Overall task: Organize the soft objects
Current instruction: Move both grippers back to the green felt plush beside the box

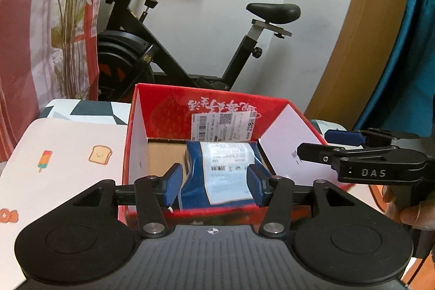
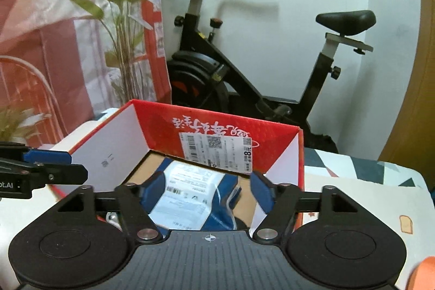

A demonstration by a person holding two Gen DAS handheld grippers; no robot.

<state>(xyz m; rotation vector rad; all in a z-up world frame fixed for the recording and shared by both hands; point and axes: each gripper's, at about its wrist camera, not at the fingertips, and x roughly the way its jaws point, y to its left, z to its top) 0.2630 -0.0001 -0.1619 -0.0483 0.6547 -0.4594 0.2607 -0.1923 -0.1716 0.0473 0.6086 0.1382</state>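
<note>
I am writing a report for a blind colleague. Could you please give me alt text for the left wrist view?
A blue soft package with a white shipping label lies inside an open red cardboard box, seen between the open fingers of the left gripper. The right gripper enters from the right, and an exercise bike stands behind.

The left gripper (image 1: 214,182) points forward and downward, its blue pads (image 1: 171,182) parted and pressing on nothing. The right gripper (image 2: 208,195) sits level beside it with jaws spread wider, also free. A hand (image 1: 405,204) clasps the right gripper's handle.
</note>
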